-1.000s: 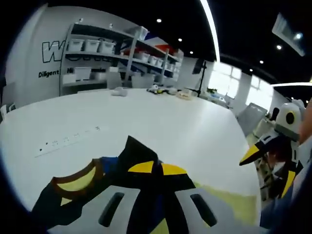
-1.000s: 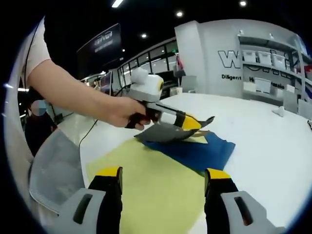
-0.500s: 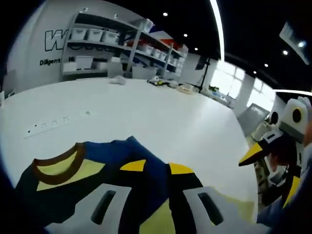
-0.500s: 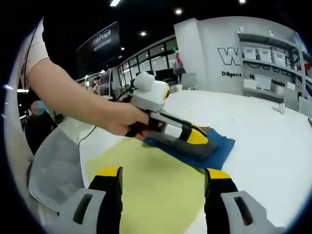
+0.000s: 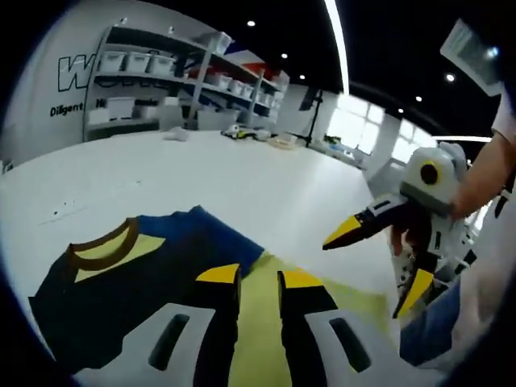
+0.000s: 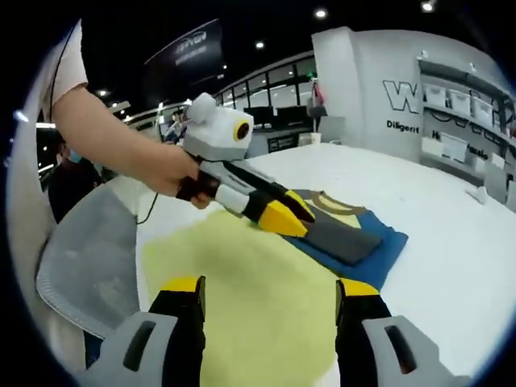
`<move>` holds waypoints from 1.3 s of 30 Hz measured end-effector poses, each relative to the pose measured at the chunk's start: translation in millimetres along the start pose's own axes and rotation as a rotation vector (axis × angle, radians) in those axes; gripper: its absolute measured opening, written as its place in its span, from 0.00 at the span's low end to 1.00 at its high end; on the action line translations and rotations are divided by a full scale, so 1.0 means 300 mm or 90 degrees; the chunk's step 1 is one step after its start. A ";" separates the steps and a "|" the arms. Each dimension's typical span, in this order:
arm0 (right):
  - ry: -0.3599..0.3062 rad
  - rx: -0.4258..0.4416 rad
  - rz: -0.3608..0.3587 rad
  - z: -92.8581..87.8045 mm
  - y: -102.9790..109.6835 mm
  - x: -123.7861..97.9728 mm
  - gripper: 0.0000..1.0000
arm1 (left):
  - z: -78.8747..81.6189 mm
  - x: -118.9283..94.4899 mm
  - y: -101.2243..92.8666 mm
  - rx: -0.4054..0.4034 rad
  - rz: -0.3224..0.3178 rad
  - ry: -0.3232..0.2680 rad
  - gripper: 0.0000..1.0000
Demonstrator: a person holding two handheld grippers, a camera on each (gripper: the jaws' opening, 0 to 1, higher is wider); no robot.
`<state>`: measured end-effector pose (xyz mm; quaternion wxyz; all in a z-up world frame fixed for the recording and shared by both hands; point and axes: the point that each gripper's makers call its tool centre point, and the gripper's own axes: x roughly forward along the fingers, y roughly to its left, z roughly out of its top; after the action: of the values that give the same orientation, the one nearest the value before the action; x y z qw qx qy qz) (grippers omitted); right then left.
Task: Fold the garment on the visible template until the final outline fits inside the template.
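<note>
Left gripper view: the left gripper (image 5: 260,278) is sitting at the bottom, and its two yellow-tipped fingers (image 5: 219,275) are standing close together with only a thin gap between them. Nothing is being held there. Just past the tips, the yellow template (image 5: 270,318) is lying flat on the white table (image 5: 242,177). The dark blue garment (image 5: 129,278) is lying folded beside the fingers, partly on the template, and its brown and yellow collar (image 5: 103,246) is facing up. Off to the side, the right gripper (image 5: 379,258) is hanging in the air above the table edge with a hand (image 5: 476,181) holding it, and its yellow tips are standing wide apart. Far back, shelves with white bins (image 5: 153,81) are standing against the wall.

Right gripper view: the right gripper (image 6: 270,289) is showing two fingers (image 6: 184,286) spread wide with nothing between them. The yellow template (image 6: 242,282) is lying right in front of them. A little farther, the left gripper (image 6: 278,218) is hovering low over the near edge of the garment (image 6: 355,242), held by a hand (image 6: 165,169). Its yellow tips look almost closed. The garment is lying as a small folded block at the far corner of the template, with one blue edge reaching past it onto the table (image 6: 451,242). A grey chair (image 6: 81,258) is standing beside the table.
</note>
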<state>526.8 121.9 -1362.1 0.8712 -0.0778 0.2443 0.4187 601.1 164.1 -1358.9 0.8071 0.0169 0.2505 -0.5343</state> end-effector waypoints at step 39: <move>0.176 -0.190 0.115 -0.353 0.178 -0.141 0.43 | -0.660 -0.650 -0.167 0.246 -0.049 0.319 0.22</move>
<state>425.2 90.9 -1429.6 0.7674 -0.2402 0.3024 0.5118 421.7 367.5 -1437.7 0.6812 0.2913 0.3361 -0.5815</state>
